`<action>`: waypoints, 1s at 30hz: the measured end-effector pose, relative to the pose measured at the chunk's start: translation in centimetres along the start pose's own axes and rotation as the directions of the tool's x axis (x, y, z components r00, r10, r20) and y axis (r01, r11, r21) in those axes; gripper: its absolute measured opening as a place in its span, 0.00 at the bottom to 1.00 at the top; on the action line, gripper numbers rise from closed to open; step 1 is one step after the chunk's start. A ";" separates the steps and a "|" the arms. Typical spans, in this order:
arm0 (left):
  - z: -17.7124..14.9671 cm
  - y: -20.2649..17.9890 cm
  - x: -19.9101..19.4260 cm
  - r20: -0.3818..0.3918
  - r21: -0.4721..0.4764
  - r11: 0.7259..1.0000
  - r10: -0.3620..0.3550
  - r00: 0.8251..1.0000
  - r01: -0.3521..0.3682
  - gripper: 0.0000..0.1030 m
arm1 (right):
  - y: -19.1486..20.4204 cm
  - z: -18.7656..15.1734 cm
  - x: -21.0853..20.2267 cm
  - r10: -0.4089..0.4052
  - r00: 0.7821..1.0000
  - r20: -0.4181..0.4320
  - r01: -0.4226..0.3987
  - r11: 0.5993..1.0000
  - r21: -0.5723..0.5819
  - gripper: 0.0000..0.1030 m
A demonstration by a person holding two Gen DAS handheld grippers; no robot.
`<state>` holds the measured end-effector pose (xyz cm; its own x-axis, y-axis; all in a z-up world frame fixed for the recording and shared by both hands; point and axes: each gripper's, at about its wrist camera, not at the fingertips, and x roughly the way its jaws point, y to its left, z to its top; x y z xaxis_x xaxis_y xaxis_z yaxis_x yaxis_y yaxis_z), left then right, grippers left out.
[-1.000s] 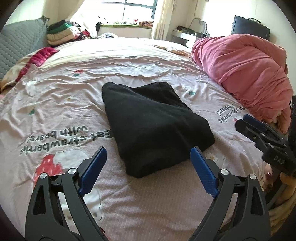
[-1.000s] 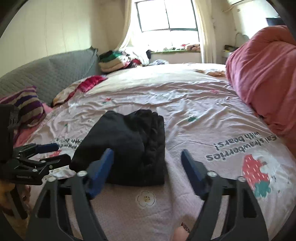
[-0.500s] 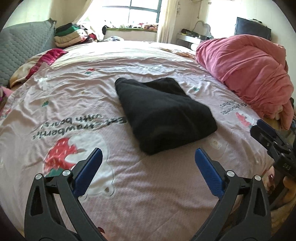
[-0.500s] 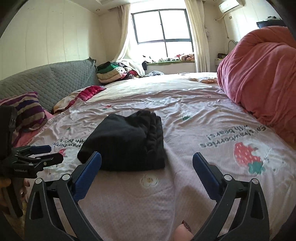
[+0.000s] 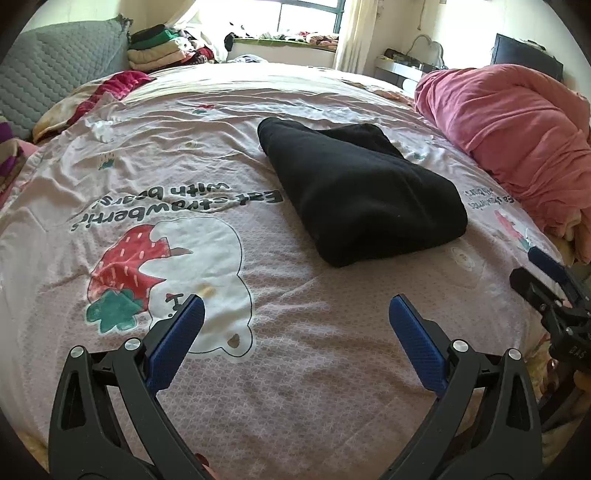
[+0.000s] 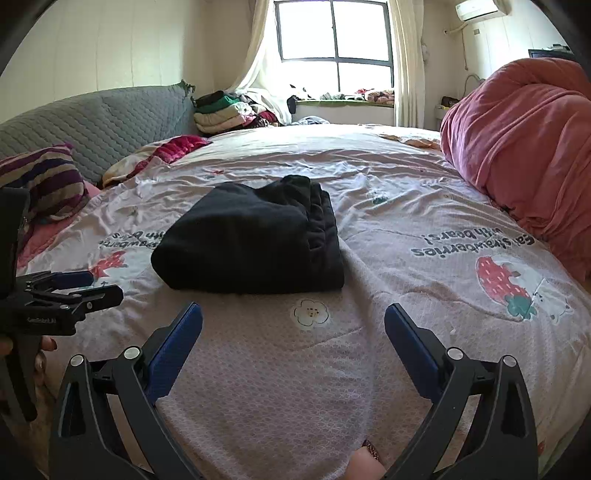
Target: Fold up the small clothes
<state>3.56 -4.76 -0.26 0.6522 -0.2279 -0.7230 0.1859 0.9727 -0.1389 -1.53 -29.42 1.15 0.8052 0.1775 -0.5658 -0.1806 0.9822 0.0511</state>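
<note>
Beside the folded black garment (image 5: 364,192), a pink duvet (image 5: 517,125); both grippers (image 5: 295,317) (image 6: 293,321) spread, empty.

A home bedroom: a bed (image 6: 369,192) with strawberry-print sheet ahead of the fingers, a curtained window (image 6: 334,31) beyond.

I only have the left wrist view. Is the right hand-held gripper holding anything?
Observer: No. The right hand-held gripper is open, with only bedsheet between its fingers.
Operator: How does the black garment's other side look?
Observer: The black garment shows stacked fold layers along its right edge, roughly aligned.
Operator: Anything at the bed's far left?
Observer: A striped pillow lies there, apart from the garment.
</note>
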 end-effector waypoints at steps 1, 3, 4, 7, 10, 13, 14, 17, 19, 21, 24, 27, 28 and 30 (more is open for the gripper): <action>0.0 0.1 0.1 0.004 -0.005 1.000 0.000 1.000 0.000 0.91 | -0.1 -0.1 0.3 -0.005 1.000 -0.011 0.005 1.000 0.007 0.95; 0.0 0.2 0.3 0.006 -0.010 1.000 0.000 1.000 0.000 0.91 | -0.2 -0.2 0.9 -0.009 0.999 -0.033 0.009 1.000 0.014 0.95; 0.0 0.2 0.4 0.004 -0.010 1.000 0.001 1.000 -0.001 0.91 | -0.1 -0.2 1.0 -0.014 0.999 -0.037 0.014 1.000 0.013 0.95; -0.1 0.3 0.6 -0.001 -0.012 1.000 0.008 1.000 -0.008 0.91 | -0.2 -0.2 1.1 -0.021 0.999 -0.038 0.022 1.000 0.012 0.95; -0.1 0.3 0.5 0.001 -0.014 1.000 0.003 1.000 -0.003 0.91 | -0.2 -0.1 1.2 -0.024 0.999 -0.042 0.025 1.000 0.017 0.95; 0.0 0.2 0.6 0.002 -0.013 1.000 0.006 1.000 -0.006 0.91 | -0.2 -0.2 1.3 -0.026 0.999 -0.041 0.026 0.999 0.019 0.95; 0.0 0.2 0.6 0.000 -0.012 1.000 0.006 1.000 -0.006 0.91 | -0.2 -0.2 1.3 -0.027 0.999 -0.042 0.027 0.999 0.017 0.95; 0.0 0.2 0.5 0.001 -0.013 1.000 0.008 1.000 -0.008 0.91 | -0.3 -0.2 1.3 -0.029 0.999 -0.041 0.030 0.999 0.016 0.95; 0.0 0.2 0.5 0.001 -0.014 1.000 0.008 1.000 -0.008 0.91 | -0.3 -0.2 1.3 -0.030 0.999 -0.042 0.031 0.999 0.018 0.95; 0.0 0.2 0.5 0.002 -0.015 1.000 0.009 1.000 -0.009 0.91 | -0.3 -0.1 1.3 -0.031 0.999 -0.043 0.032 0.999 0.019 0.95; 0.0 0.2 0.5 0.002 -0.014 1.000 0.009 1.000 -0.009 0.91 | -0.3 -0.1 1.3 -0.031 0.999 -0.042 0.032 0.999 0.017 0.95; 0.0 0.3 0.5 -0.001 -0.014 1.000 0.008 1.000 -0.008 0.91 | -0.4 -0.1 1.2 -0.032 0.999 -0.043 0.033 0.999 0.017 0.95; 0.0 0.3 0.5 -0.001 -0.014 1.000 0.009 1.000 -0.010 0.91 | -0.4 -0.1 1.3 -0.033 0.999 -0.042 0.034 0.999 0.018 0.95; 0.1 0.4 0.5 -0.002 -0.014 1.000 0.017 1.000 -0.017 0.91 | -0.5 -0.1 1.3 -0.033 0.998 -0.044 0.034 0.999 0.020 0.95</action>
<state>3.99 -4.53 -0.63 0.6540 -0.2109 -0.7265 0.1646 0.9770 -0.1354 -0.49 -29.67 0.29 0.7853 0.1419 -0.6027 -0.1417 0.9887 0.0482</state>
